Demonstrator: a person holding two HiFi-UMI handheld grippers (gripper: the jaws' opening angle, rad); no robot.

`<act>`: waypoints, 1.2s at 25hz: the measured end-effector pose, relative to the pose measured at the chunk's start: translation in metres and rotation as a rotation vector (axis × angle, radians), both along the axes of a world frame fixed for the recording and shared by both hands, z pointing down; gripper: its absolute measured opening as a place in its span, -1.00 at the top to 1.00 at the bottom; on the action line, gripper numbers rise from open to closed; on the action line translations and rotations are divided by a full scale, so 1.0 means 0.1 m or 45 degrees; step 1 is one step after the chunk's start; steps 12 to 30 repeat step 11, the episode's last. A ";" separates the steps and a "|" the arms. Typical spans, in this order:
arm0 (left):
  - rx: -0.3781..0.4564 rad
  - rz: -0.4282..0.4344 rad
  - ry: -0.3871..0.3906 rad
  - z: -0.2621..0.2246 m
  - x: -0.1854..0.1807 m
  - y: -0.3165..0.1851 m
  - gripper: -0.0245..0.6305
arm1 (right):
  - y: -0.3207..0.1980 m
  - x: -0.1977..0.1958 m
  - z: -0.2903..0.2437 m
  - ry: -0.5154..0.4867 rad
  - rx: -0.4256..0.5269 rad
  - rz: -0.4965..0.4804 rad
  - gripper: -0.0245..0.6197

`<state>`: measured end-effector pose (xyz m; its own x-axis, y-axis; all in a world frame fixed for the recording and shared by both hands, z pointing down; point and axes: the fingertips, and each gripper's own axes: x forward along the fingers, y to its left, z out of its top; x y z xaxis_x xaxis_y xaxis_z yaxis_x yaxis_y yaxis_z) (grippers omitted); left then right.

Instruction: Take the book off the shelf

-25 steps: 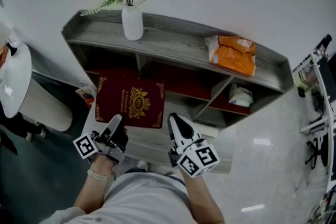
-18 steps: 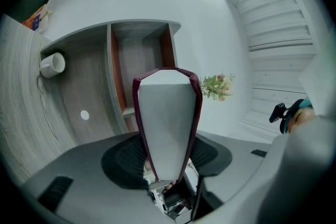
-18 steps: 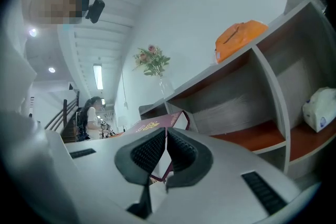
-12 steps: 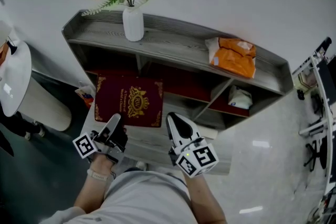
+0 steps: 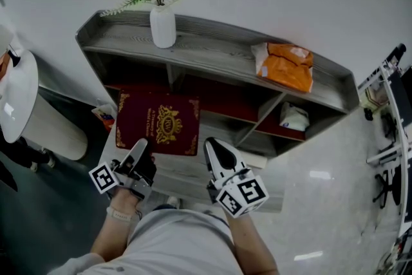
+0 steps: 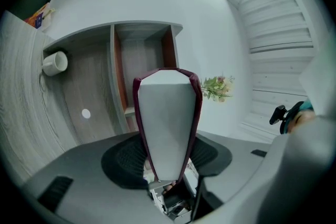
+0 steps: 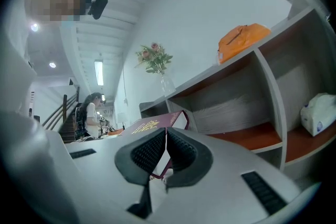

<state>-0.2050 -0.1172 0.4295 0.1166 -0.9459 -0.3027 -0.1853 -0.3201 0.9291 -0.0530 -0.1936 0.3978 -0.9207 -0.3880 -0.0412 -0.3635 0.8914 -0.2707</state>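
Book (image 5: pixel 159 123), maroon with a gilt crest, sits in front of the grey shelf (image 5: pixel 219 55) in the head view, apparently already out of its bay. The left gripper (image 5: pixel 138 150) has its lower edge, and the right gripper (image 5: pixel 215 150) is alongside. Left gripper view: both pads clamp the covers, pages between. Right gripper view: jaws together on nothing (book just behind). Best handling, arguably, is a firm clamp and a level draw away from the shelf.

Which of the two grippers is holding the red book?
The left gripper: its jaws clamp the maroon book by its near edge. The right gripper has its jaws shut on nothing, beside the book.
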 end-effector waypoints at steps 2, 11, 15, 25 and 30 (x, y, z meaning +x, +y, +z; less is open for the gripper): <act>0.001 0.003 0.001 0.00 0.01 0.01 0.23 | 0.01 0.02 0.00 -0.001 0.000 0.005 0.86; -0.015 0.014 0.014 0.07 0.04 0.02 0.23 | 0.04 0.06 0.04 -0.006 -0.018 0.015 0.86; -0.015 0.014 0.014 0.07 0.04 0.02 0.23 | 0.04 0.06 0.04 -0.006 -0.018 0.015 0.86; -0.015 0.014 0.014 0.07 0.04 0.02 0.23 | 0.04 0.06 0.04 -0.006 -0.018 0.015 0.86; -0.015 0.014 0.014 0.07 0.04 0.02 0.23 | 0.04 0.06 0.04 -0.006 -0.018 0.015 0.86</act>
